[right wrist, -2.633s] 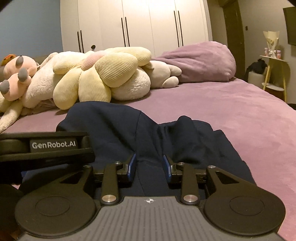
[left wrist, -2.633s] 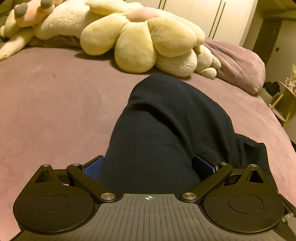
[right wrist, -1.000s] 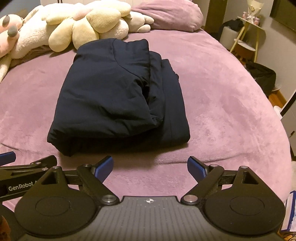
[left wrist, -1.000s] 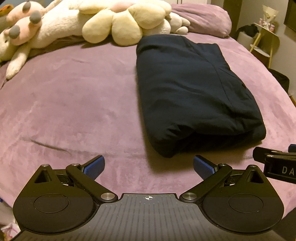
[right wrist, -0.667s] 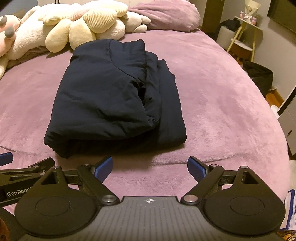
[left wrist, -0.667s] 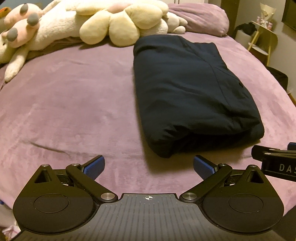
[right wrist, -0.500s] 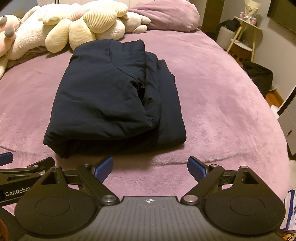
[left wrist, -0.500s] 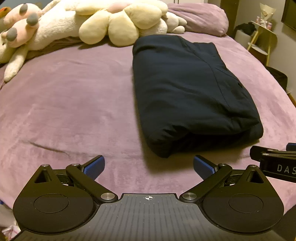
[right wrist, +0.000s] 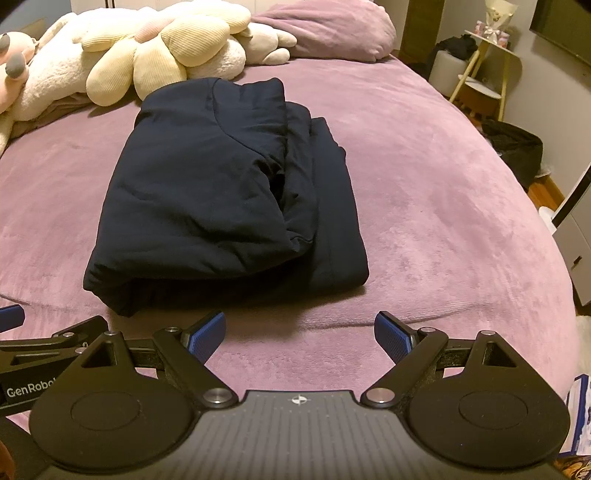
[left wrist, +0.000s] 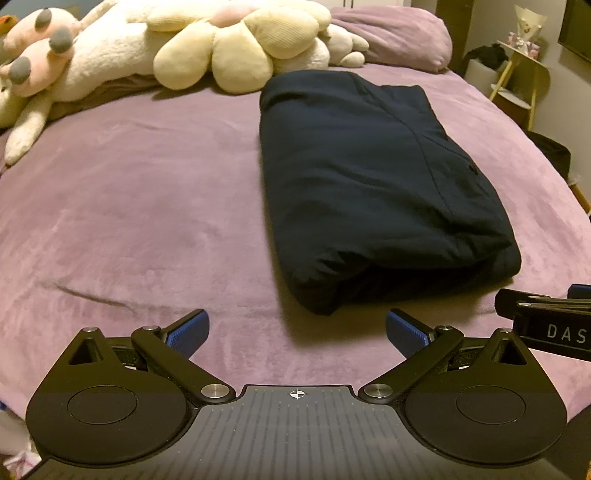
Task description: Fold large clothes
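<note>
We have drawn both grippers back from the dark navy garment [left wrist: 373, 184]: a few seconds ago the right jaws were pinched on its cloth and the left jaws straddled it, and over the last second the view has hardly shifted. Now our left gripper [left wrist: 295, 328] and right gripper [right wrist: 300, 328] hover with jaws spread wide and nothing between them, just short of the near edge of the bundle. We judge the folding done, or nearly so, with at most a little tidying of the loose flap on the bundle's 3 o'clock side left.

The garment lies as one thick rectangular bundle on the purple bed [left wrist: 129, 206], at about 1 o'clock from the left gripper and 11 o'clock from the right. We count one garment and two grippers. Beyond it, at 11 to 12 o'clock, sit one cream flower cushion [left wrist: 236, 40], a pink-pawed plush [left wrist: 40, 48] and one purple pillow [right wrist: 332, 29]; how many other soft toys lie in that heap we cannot tell.
</note>
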`<state>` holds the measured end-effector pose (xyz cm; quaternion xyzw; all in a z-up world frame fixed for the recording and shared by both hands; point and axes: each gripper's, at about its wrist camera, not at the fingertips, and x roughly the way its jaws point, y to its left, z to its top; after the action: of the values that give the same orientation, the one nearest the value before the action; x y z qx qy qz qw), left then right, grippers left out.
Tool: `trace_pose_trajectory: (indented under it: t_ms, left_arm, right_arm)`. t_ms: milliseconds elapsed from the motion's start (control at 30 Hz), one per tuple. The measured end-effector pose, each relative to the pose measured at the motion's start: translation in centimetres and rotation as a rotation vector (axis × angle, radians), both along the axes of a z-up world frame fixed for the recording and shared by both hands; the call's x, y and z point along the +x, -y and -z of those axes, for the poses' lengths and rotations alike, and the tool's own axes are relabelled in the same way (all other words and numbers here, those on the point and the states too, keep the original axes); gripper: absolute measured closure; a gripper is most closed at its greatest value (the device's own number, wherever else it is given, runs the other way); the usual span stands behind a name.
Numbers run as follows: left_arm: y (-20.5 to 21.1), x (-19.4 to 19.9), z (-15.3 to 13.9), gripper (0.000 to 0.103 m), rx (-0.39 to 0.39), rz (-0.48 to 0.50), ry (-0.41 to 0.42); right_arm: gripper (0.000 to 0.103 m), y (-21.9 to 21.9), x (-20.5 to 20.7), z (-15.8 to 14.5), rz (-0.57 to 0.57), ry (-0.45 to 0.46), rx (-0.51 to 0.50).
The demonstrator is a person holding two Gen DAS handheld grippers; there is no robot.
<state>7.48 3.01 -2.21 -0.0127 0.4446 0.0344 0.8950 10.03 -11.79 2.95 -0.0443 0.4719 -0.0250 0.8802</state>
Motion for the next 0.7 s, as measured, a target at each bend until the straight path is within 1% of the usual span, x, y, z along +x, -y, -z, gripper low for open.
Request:
trace_pose_trajectory:
  t_ms: [700]
  left_arm:
    - [0.29, 0.23, -0.31, 0.000, -0.005, 0.022, 0.002]
  right_arm:
    - [0.015, 0.34, 0.16, -0.18, 0.004, 0.009, -0.002]
